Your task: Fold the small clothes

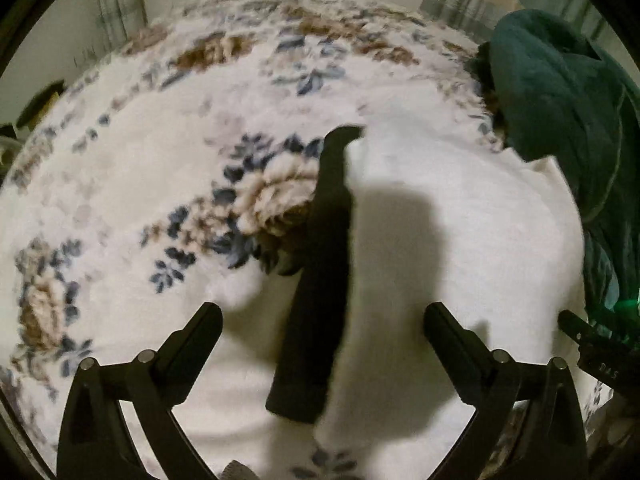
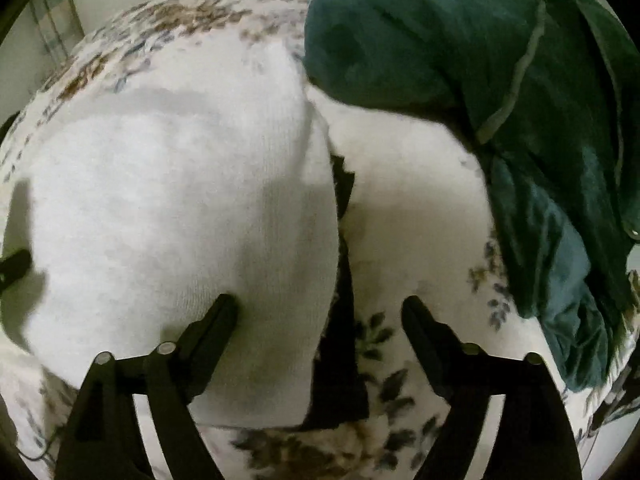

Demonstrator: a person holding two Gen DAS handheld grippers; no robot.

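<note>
A white knit garment (image 1: 440, 216) with a black band (image 1: 320, 280) along one edge lies on a floral fleece blanket (image 1: 120, 184). My left gripper (image 1: 324, 320) is open and empty, its fingers either side of the black band, just above the cloth. In the right wrist view the white garment (image 2: 180, 208) fills the middle, with the black band (image 2: 340, 360) along its right edge. My right gripper (image 2: 320, 312) is open and empty, straddling that edge low over the cloth.
A dark green garment (image 1: 568, 120) is heaped at the right, also in the right wrist view (image 2: 500, 100). The other gripper's body (image 1: 596, 356) shows at the right edge. Plaid curtains (image 1: 116, 0) and a wall stand behind the blanket.
</note>
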